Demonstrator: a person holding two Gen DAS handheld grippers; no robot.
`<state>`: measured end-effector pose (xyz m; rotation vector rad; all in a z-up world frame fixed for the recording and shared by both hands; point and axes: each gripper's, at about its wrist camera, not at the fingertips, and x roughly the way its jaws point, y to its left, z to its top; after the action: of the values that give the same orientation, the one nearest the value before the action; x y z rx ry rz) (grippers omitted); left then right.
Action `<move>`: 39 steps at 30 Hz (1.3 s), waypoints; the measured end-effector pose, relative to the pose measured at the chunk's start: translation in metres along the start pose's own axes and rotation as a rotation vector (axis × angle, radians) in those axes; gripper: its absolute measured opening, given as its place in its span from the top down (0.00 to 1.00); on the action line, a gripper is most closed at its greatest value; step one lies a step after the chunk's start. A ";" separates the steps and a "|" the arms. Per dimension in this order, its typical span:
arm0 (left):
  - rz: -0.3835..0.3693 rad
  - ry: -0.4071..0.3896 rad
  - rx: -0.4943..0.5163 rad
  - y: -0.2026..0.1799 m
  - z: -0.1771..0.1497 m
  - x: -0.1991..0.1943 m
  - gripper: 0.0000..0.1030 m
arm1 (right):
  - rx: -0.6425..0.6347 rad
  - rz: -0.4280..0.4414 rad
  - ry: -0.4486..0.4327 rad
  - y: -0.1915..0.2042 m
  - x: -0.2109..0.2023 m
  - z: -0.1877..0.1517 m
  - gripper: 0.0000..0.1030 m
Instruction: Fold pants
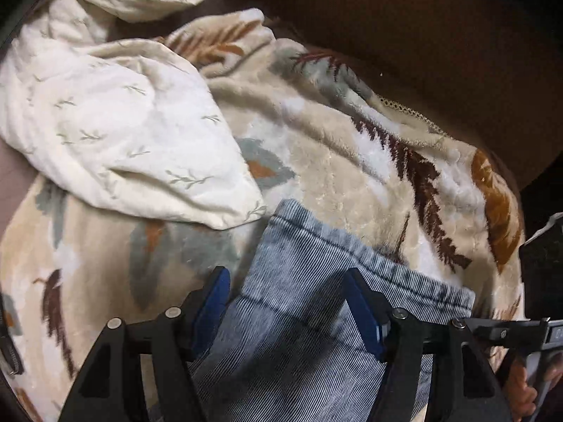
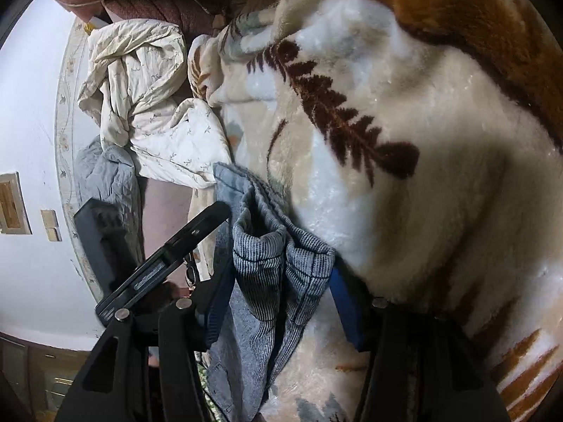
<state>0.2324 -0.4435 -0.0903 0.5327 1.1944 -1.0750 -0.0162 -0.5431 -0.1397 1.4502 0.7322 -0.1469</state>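
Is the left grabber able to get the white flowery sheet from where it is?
Probably not yet. The left gripper has the pants between its open fingers; the white sheet lies beyond, uncovered.

Through the left wrist camera I see a plush fern-patterned blanket (image 1: 316,161) filling the view, with a crumpled cream quilt (image 1: 116,133) lying on it at ten o'clock. My right view adds a grey quilted cover (image 2: 105,183) at nine o'clock.

Both wrist views close above blanket (image 1: 316,161), sharing pants (image 2: 260,256)
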 end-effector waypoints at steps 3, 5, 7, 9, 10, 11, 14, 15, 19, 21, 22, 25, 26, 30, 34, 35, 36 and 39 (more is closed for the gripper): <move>-0.018 0.037 -0.034 0.004 0.000 0.014 0.39 | 0.011 0.008 0.004 -0.001 -0.001 0.001 0.49; -0.020 0.016 -0.025 0.002 -0.001 0.013 0.40 | 0.012 0.008 0.006 -0.001 0.000 0.001 0.49; -0.022 0.008 -0.022 0.003 -0.003 0.011 0.51 | 0.015 0.010 0.008 -0.001 -0.001 0.002 0.49; -0.023 0.003 -0.060 0.009 -0.004 0.007 0.60 | 0.013 0.009 0.007 0.000 -0.001 0.002 0.49; -0.024 -0.003 -0.073 0.010 -0.004 0.005 0.65 | 0.009 0.005 0.005 0.000 0.000 0.002 0.49; -0.019 -0.008 -0.077 0.011 -0.005 0.005 0.67 | 0.001 -0.003 0.003 0.002 0.000 0.001 0.48; 0.001 -0.015 -0.073 0.009 -0.008 0.003 0.70 | -0.020 -0.031 -0.008 0.007 0.002 -0.001 0.47; 0.008 -0.016 -0.075 0.009 -0.011 0.002 0.72 | -0.028 -0.040 -0.014 0.008 0.003 -0.001 0.47; 0.016 -0.027 -0.107 0.008 -0.013 -0.001 0.75 | -0.066 -0.068 -0.037 0.014 0.006 -0.002 0.46; 0.019 -0.031 -0.116 0.006 -0.012 -0.001 0.76 | -0.097 -0.076 -0.049 0.017 0.008 -0.003 0.47; 0.021 -0.035 -0.121 0.003 -0.012 -0.001 0.76 | -0.110 -0.088 -0.053 0.018 0.009 -0.002 0.54; 0.025 -0.036 -0.139 0.002 -0.014 0.003 0.76 | -0.101 -0.086 -0.051 0.013 0.011 0.002 0.67; 0.024 -0.033 -0.146 0.003 -0.011 0.005 0.75 | -0.096 -0.079 -0.049 0.012 0.011 0.003 0.67; 0.021 -0.024 -0.178 0.004 -0.010 0.014 0.50 | -0.097 -0.080 -0.042 0.012 0.010 0.003 0.67; 0.055 -0.047 -0.146 -0.006 -0.008 0.015 0.49 | -0.064 -0.060 -0.035 0.008 0.009 0.005 0.65; 0.057 -0.055 -0.137 -0.007 -0.009 0.013 0.52 | -0.069 -0.064 -0.035 0.009 0.009 0.005 0.65; 0.049 -0.059 -0.143 -0.008 -0.009 0.012 0.59 | -0.077 -0.068 -0.037 0.010 0.009 0.004 0.65; 0.058 -0.081 -0.147 -0.010 -0.010 0.004 0.76 | -0.100 -0.068 -0.036 0.013 0.007 0.003 0.66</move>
<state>0.2192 -0.4417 -0.0957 0.4042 1.1697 -0.9425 -0.0029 -0.5413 -0.1329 1.3256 0.7492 -0.1862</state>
